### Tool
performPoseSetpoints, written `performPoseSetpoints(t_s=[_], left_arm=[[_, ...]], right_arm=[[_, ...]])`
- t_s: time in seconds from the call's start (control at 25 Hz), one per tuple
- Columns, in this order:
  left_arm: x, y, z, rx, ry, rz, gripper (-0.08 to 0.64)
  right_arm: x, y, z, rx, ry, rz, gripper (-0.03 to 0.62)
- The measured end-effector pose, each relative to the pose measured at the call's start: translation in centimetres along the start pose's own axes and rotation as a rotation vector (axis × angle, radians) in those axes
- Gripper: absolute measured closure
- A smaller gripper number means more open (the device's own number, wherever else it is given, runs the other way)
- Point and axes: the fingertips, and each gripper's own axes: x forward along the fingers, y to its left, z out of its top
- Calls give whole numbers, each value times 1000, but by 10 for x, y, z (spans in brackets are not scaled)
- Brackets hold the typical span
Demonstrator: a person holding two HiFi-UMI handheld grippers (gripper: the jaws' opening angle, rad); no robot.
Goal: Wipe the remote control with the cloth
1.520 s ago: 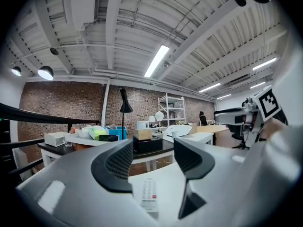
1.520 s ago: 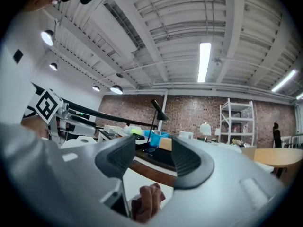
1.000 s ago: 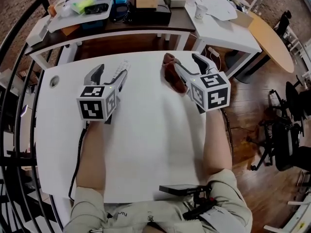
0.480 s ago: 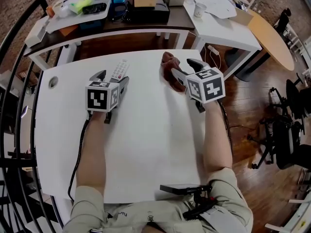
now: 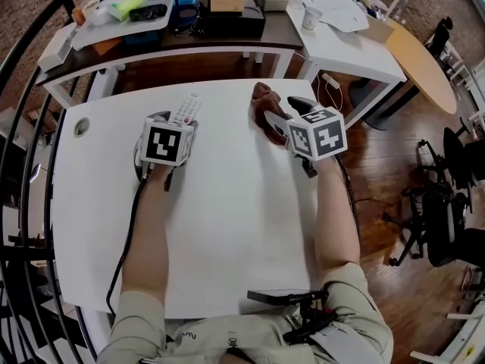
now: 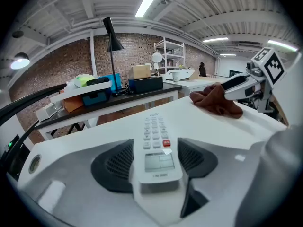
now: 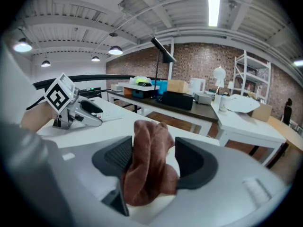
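White worktop carries the remote near its far edge, between spread jaws of the left hand-held gripper, which have just been closing, probably to pin it, while the right hand-held gripper, jaws apart, straddles the cloth nearer the far right corner, seemingly to grab it.

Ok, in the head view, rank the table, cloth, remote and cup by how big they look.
1. table
2. cloth
3. remote, partly covered, so unsure against cloth
4. cup, farther away

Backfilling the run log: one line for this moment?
phase: pre-grasp | left gripper: jaws just closing, remote control between, grip unclear | right gripper: jaws apart, cloth between | wiping: not started
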Motion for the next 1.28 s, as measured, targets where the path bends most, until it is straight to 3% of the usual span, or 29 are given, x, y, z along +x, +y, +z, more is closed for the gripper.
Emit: performPoseSetpoints(t_s=[0.28,0.48,0.72,0.88,1.0,1.28], left_arm=[[-1,0,-9,7,40,4,264],[-3,-1,-10,56,51,2,313],[-2,-13,0,48,-25,-77,318],[-7,-7,2,39,-65,-57,318],[-14,-2,4,56,-86,-18,318],[-22,-2,14,117,-174,29,318]], right_arm=[[6,2,-10,5,39,17,316],[9,2,-25,6,95,25,299],[16,4,-38,-2,144,47,299],[19,8,-41,-25,152,54,303],[19,8,-41,-50,145,39,436],[16,6,-36,-91,125,0,474]])
